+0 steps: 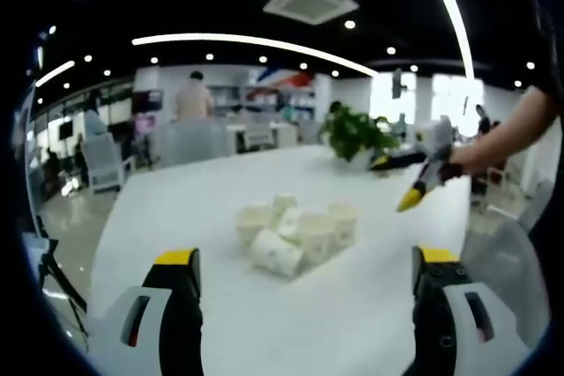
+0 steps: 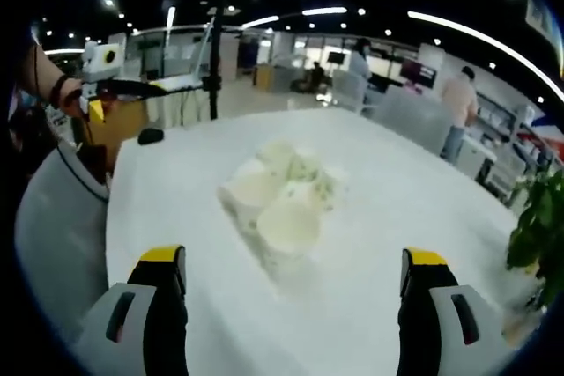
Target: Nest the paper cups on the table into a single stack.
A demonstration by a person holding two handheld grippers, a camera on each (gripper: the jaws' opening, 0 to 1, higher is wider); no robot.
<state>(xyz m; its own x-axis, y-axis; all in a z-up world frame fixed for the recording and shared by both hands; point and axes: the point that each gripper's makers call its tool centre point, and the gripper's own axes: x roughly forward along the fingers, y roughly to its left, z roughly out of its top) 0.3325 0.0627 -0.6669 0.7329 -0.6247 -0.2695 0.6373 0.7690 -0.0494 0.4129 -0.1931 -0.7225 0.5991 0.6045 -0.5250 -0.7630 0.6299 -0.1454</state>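
On the white table (image 1: pixel 220 191) a loose cluster of paper cups (image 1: pixel 295 233) sits near the middle — most upright and touching one another, one lying on its side at the edge of the cluster nearest the left tool. No cup is visibly nested in another, though the blur leaves that uncertain.

Left tool (image 1: pixel 304 275): jaws spread wide, empty, held short of the cups and pointed at them. Right tool (image 2: pixel 295 275): jaws likewise wide and empty, facing the same cluster (image 2: pixel 282 195) from another side and also clear of it. In the left gripper view that right tool (image 1: pixel 421 184) shows beyond the cups, held in a person's hand (image 1: pixel 463 162), near a potted plant (image 1: pixel 352 134) that stands at the table's far side.

Judgement: the task stands at its opening step — approach, with nothing yet picked up. The next move calls for bringing one tool in to close on the wall of an outer cup, likely the tipped one or an upright at the cluster's edge, without knocking its neighbours, then lifting it over a second cup.
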